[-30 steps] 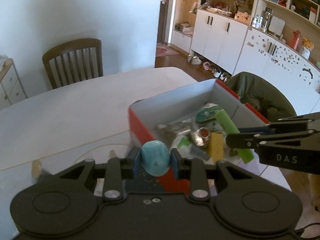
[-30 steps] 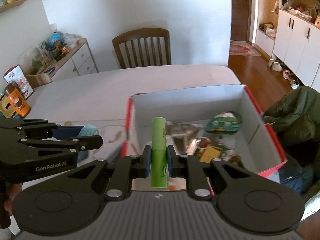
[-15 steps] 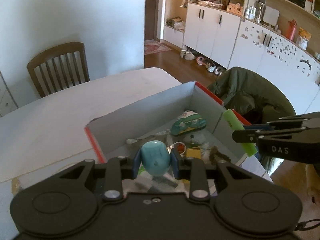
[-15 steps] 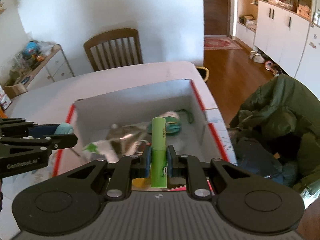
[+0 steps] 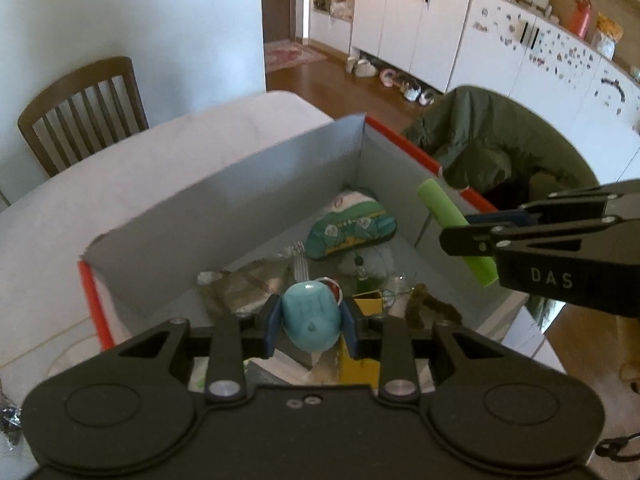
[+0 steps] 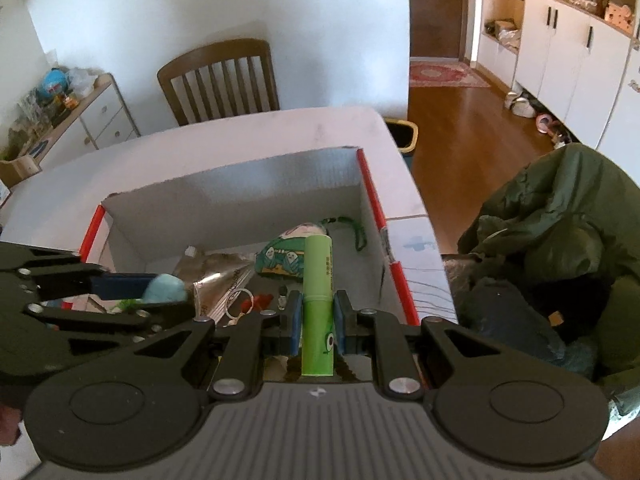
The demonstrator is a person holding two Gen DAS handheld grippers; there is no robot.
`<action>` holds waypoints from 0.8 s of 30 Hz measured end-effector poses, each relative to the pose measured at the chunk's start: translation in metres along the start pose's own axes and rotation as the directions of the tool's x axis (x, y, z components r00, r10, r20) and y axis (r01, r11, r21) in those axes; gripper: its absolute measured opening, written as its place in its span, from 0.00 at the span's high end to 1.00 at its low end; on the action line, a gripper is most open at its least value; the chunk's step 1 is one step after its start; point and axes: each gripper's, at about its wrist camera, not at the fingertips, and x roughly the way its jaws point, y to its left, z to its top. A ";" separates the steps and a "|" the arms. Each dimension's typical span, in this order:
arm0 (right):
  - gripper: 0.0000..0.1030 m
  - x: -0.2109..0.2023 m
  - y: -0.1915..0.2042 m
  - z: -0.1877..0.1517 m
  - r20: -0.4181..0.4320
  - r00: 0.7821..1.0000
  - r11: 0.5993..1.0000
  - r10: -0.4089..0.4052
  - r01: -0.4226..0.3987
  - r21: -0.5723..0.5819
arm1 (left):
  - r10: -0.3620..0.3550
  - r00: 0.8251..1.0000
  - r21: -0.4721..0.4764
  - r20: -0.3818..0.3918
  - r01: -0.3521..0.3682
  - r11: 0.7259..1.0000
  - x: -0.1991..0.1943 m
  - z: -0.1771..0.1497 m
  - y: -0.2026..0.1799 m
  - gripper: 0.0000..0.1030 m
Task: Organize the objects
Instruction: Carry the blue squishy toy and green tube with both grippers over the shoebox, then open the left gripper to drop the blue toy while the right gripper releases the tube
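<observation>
surface: white table [image 6: 248, 136] | directly on it: open red-edged box [image 6: 370, 196], near right edge
</observation>
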 end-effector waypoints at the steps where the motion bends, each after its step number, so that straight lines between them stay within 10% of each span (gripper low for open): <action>1: 0.85 0.003 0.001 0.000 -0.005 1.000 1.000 0.004 -0.004 -0.007 | 0.004 1.000 0.002 -0.010 -0.004 1.000 0.005 0.000 -0.001 0.71; 24: 0.84 0.052 0.010 -0.013 -0.137 0.990 0.998 0.027 -0.035 -0.058 | 0.020 0.989 0.000 -0.147 -0.020 1.000 0.052 -0.009 0.004 0.72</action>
